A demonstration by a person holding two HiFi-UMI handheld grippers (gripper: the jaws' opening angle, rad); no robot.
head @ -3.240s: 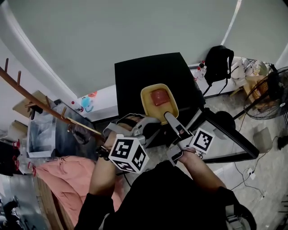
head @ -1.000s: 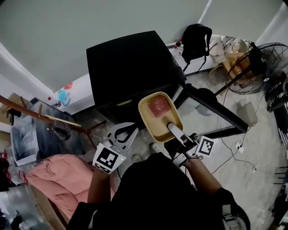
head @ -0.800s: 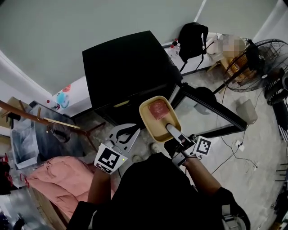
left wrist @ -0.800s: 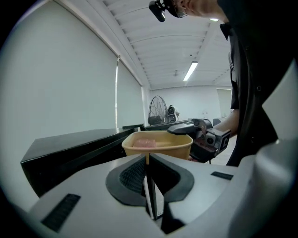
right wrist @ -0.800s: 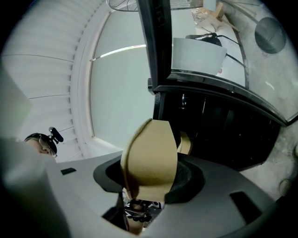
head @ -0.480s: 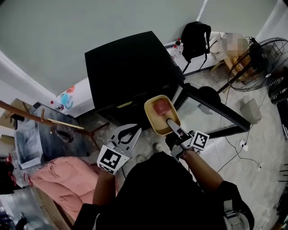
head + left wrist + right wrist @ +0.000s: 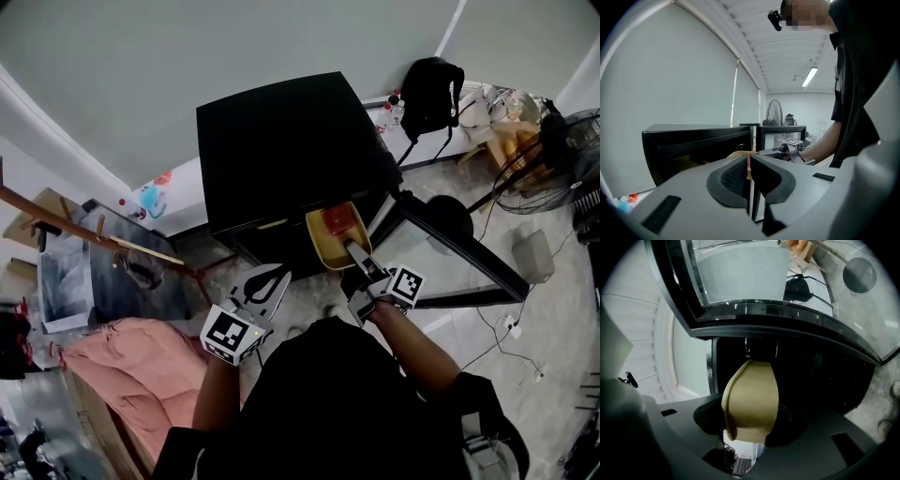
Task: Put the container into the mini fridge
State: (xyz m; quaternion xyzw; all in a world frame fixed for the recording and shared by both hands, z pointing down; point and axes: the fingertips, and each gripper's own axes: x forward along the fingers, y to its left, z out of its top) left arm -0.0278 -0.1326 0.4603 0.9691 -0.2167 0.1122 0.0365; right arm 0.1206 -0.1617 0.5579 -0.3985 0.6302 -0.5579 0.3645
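Note:
The black mini fridge (image 7: 291,150) stands on the floor with its glass door (image 7: 459,253) swung open to the right. My right gripper (image 7: 349,249) is shut on the near rim of a yellow container (image 7: 335,234) with a red block inside, held level at the fridge's open front. In the right gripper view the container's tan underside (image 7: 751,394) fills the gap between the jaws of my right gripper (image 7: 747,420), with the dark fridge interior (image 7: 815,376) just behind. My left gripper (image 7: 270,275) hangs to the left, shut and empty; its closed jaws (image 7: 749,176) face the fridge (image 7: 693,140).
A black backpack (image 7: 431,94) leans on the wall right of the fridge, with a fan (image 7: 562,150) and clutter further right. A wooden rack (image 7: 94,234) and a pink cloth (image 7: 122,375) lie to the left. Cables run over the floor at the right.
My right gripper has lowered the container and carried it toward the fridge's open front. The left gripper has stayed shut, low at the left, and shifted only slightly.

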